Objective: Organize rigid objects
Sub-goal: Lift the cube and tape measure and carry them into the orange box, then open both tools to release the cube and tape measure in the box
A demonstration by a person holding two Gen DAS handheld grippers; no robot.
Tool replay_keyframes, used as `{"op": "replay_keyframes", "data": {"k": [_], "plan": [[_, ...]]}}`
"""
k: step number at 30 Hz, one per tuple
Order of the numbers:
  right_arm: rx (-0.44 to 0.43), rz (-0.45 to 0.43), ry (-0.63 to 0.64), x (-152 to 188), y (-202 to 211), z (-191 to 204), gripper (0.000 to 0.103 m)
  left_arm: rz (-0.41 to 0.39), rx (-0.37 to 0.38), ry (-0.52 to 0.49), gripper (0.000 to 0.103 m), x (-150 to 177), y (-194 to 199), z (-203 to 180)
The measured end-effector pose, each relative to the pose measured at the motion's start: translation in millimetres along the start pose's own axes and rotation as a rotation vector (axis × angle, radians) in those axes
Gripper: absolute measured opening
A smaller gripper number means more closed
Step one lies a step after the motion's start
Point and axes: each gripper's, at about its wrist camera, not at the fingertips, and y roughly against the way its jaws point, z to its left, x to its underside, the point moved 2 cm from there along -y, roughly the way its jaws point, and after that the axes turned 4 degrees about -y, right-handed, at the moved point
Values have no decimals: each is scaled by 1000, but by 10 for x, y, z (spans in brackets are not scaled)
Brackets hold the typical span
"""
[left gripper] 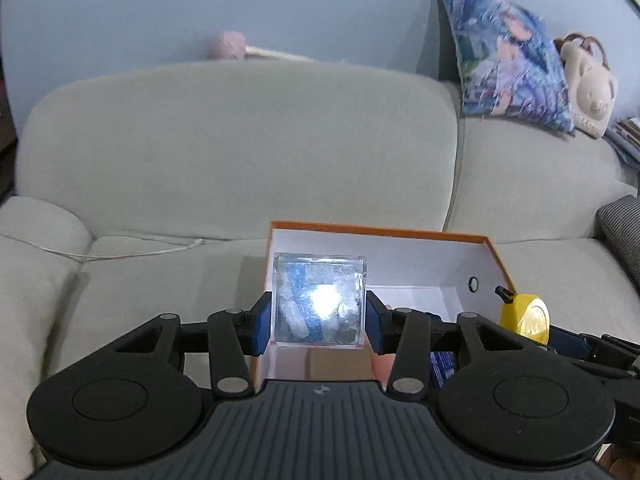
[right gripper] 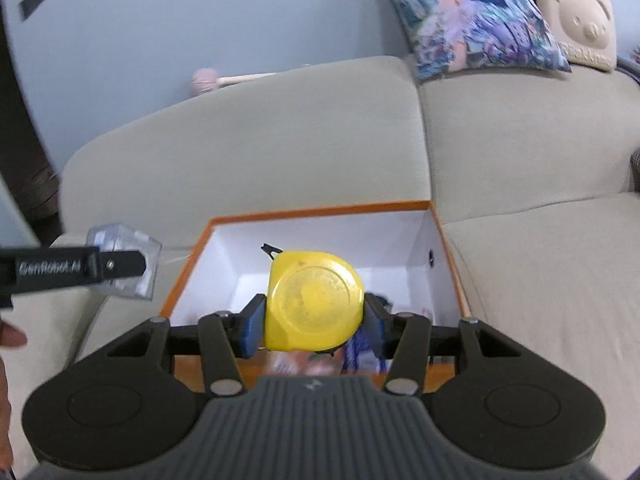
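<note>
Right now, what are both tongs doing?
Left tongs: closed on the clear plastic cube, above the orange box.
Right tongs: closed on the yellow tape measure, over the same box.

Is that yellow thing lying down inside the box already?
No, the yellow tape measure is clamped in the right gripper, held above the open orange box.

We see a round yellow plastic tape measure [right gripper: 314, 300] | orange-rimmed white-lined cardboard box [right gripper: 320, 210] | clear plastic cube case [left gripper: 319, 302], blue bits inside | pale grey-green fabric sofa [left gripper: 240, 152] | blue-purple patterned cushion [left gripper: 508, 52] | cream bear-faced bag [right gripper: 580, 16]
</note>
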Motion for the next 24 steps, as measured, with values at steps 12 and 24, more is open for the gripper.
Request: {"op": "replay_keyframes", "data": {"k": [12,24], "plan": [[76,150,0,65,-770,-139,52,131,-16,-28,52,-66,-1082,-144],[127,233,72,185,-1027,-77,52,243,-7,-25,52,-25,-1558,-223]]}}
